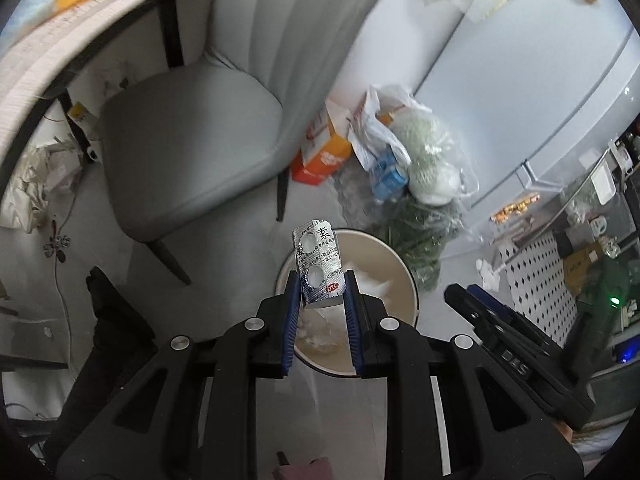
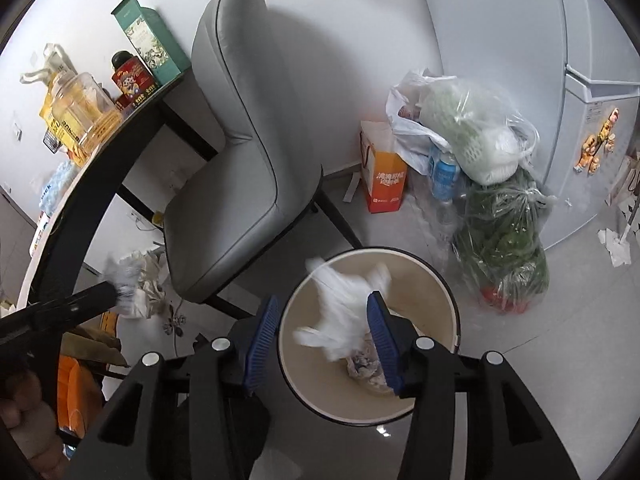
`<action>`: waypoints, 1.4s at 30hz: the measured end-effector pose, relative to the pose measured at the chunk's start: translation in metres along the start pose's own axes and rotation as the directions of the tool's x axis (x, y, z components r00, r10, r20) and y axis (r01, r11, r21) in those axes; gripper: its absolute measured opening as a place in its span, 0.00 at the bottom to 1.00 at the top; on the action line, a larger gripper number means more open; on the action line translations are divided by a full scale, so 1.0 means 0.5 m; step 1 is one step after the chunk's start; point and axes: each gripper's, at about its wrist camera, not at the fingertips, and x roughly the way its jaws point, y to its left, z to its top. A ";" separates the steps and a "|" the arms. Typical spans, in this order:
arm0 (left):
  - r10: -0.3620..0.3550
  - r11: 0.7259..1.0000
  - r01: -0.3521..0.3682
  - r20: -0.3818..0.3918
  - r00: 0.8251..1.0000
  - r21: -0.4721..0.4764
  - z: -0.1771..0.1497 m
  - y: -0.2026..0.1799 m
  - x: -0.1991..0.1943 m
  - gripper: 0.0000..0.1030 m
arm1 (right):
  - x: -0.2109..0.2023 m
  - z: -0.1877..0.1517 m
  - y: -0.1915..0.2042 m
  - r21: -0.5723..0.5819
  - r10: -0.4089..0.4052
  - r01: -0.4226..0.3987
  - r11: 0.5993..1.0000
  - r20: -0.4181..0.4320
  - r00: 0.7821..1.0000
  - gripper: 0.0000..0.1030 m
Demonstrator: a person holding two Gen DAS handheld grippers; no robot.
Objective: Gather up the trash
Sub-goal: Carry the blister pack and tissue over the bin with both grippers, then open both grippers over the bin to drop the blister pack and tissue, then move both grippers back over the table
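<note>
My left gripper is shut on a silver pill blister pack and holds it upright above a round beige trash bin on the floor. The right gripper is open above the same bin. A white crumpled plastic bag, blurred, is between its fingers over the bin's mouth, not pinched. Crumpled paper lies at the bin's bottom. The right gripper also shows in the left wrist view, at the bin's right. The left gripper with its blister pack shows at the left of the right wrist view.
A grey padded chair stands left of the bin. An orange paper bag and plastic bags of vegetables sit against a white fridge. A black-edged table with jars and boxes is at left.
</note>
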 end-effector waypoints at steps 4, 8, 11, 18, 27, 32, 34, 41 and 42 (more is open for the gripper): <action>-0.047 0.999 0.048 -0.044 0.998 0.013 0.000 -0.038 0.046 0.21 | -0.031 -0.009 -0.034 0.044 -0.011 0.011 0.999 0.010 1.000 0.46; -0.127 0.992 0.128 -0.047 0.991 0.018 0.001 -0.077 0.097 0.37 | -0.085 -0.021 -0.069 0.088 -0.028 0.023 0.996 0.045 0.999 0.46; -0.147 0.989 0.147 -0.068 0.987 -0.009 -0.005 -0.089 0.118 0.69 | -0.114 -0.026 -0.085 0.121 -0.039 0.033 0.992 0.051 0.998 0.46; -0.128 0.992 0.128 0.016 0.992 0.015 -0.002 -0.089 0.013 0.91 | -0.179 -0.016 -0.052 0.078 -0.058 0.051 0.996 0.095 0.994 0.46; -0.098 0.995 0.096 0.242 0.965 0.018 0.011 -0.016 -0.220 0.94 | -0.294 -0.001 0.054 0.038 -0.027 0.019 0.999 0.219 0.975 0.82; -0.101 0.995 0.101 0.386 0.917 0.021 -0.004 0.039 -0.368 0.94 | -0.372 -0.003 0.153 -0.024 -0.005 0.014 1.000 0.336 0.942 0.93; -0.083 0.996 0.083 0.428 0.900 0.017 -0.015 0.062 -0.416 0.94 | -0.389 -0.005 0.194 -0.060 0.023 -0.003 0.998 0.343 0.939 0.93; -0.012 0.998 0.046 0.519 0.855 -0.053 -0.062 0.152 -0.543 0.94 | -0.435 -0.029 0.313 -0.151 0.091 -0.037 0.988 0.371 0.924 0.93; -0.006 0.997 0.045 0.529 0.848 -0.060 -0.071 0.164 -0.560 0.94 | -0.443 -0.034 0.330 -0.166 0.097 -0.035 0.985 0.378 0.921 0.93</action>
